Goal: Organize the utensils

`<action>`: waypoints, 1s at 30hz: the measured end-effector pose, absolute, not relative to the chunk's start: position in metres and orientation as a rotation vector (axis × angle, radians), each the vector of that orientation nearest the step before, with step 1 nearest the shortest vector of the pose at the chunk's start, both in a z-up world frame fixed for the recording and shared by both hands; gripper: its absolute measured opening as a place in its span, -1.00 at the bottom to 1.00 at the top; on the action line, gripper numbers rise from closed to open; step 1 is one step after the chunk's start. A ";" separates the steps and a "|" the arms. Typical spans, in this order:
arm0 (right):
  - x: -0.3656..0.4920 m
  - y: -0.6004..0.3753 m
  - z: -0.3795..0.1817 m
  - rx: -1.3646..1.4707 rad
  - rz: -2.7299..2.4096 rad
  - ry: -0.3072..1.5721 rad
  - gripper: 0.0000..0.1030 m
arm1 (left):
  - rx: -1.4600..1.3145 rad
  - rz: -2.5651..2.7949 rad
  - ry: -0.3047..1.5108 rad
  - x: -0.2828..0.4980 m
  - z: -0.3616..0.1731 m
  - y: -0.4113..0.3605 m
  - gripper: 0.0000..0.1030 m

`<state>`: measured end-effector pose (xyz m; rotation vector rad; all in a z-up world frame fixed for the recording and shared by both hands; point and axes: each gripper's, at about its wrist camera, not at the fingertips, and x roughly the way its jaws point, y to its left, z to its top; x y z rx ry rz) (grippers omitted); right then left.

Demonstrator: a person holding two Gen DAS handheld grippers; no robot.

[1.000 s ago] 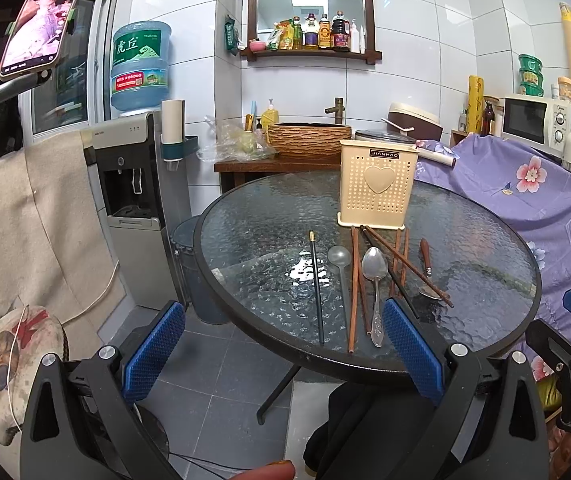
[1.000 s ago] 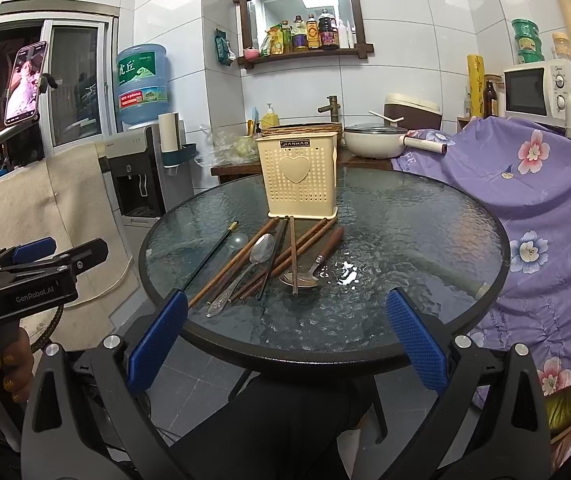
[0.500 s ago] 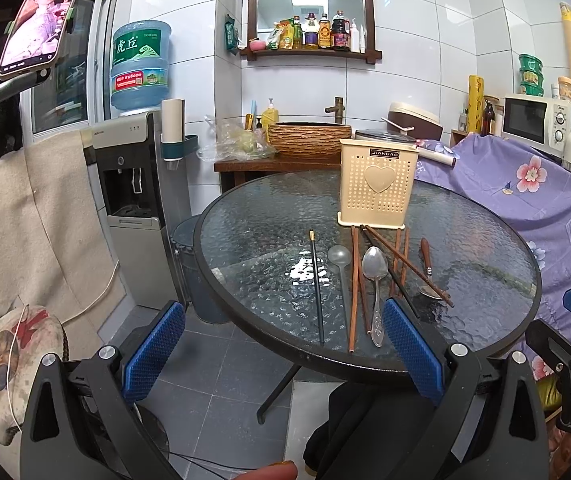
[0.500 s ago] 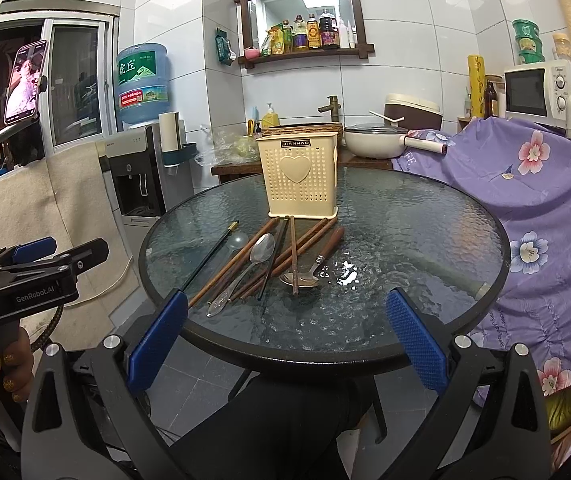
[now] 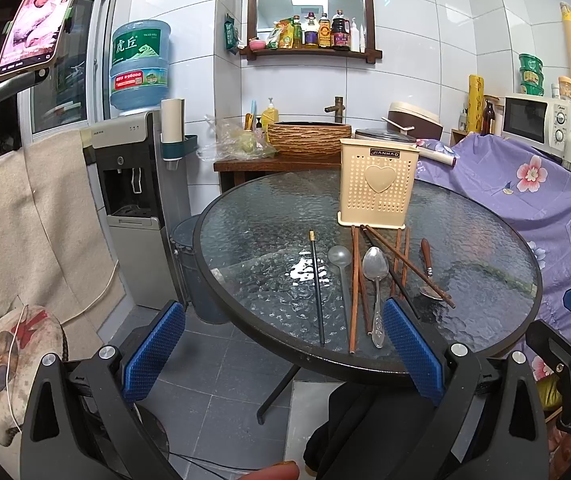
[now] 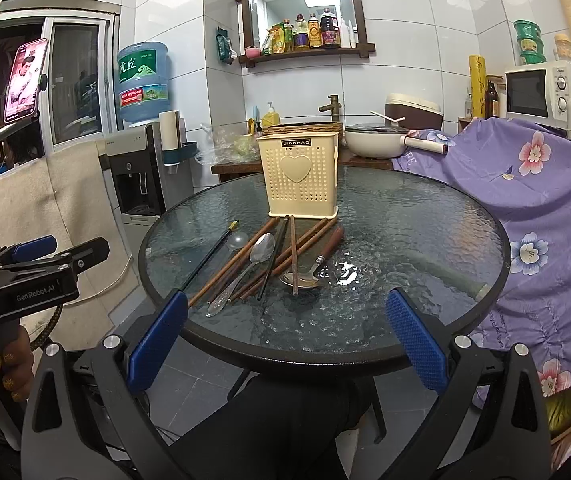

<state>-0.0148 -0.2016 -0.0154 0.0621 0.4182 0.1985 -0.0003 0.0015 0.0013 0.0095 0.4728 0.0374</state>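
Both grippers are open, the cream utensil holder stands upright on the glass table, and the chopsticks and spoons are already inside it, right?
Not quite: in the right wrist view the chopsticks and spoons lie on the glass table in front of the utensil holder. The rest holds.

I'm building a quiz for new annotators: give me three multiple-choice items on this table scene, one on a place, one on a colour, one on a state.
1. Where do the utensils lie relative to the utensil holder?
A. inside it
B. on the glass table in front of it
C. on the floor

2. What colour is the holder?
A. cream
B. red
C. green

3. How do the left gripper and right gripper stand?
A. both shut on chopsticks
B. one holds a spoon
C. both open and empty

Answers: B, the chopsticks and metal spoon rest on the glass; A, its perforated wall is cream; C, blue pads wide apart, nothing between.
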 end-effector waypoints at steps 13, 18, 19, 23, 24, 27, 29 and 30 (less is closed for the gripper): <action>0.059 -0.208 -0.023 0.042 0.230 0.553 0.91 | 0.010 0.024 0.594 0.085 -0.016 0.026 0.88; 0.094 -0.211 -0.030 0.044 0.235 0.616 0.89 | 0.025 -0.027 0.646 0.117 -0.024 0.023 0.74; 0.101 -0.211 -0.031 0.046 0.235 0.631 0.85 | 0.033 -0.032 0.660 0.124 -0.027 0.022 0.65; 0.135 -0.217 -0.034 0.060 0.212 0.699 0.59 | 0.042 -0.064 0.721 0.155 -0.035 0.020 0.39; 0.142 -0.218 -0.034 0.065 0.201 0.709 0.59 | 0.041 -0.062 0.731 0.162 -0.036 0.020 0.37; 0.162 -0.219 -0.035 0.075 0.187 0.736 0.51 | 0.036 -0.071 0.767 0.185 -0.040 0.020 0.26; 0.172 -0.219 -0.038 0.085 0.179 0.754 0.44 | 0.026 -0.077 0.791 0.198 -0.043 0.019 0.16; 0.176 -0.219 -0.039 0.088 0.176 0.761 0.43 | 0.025 -0.084 0.795 0.202 -0.044 0.018 0.15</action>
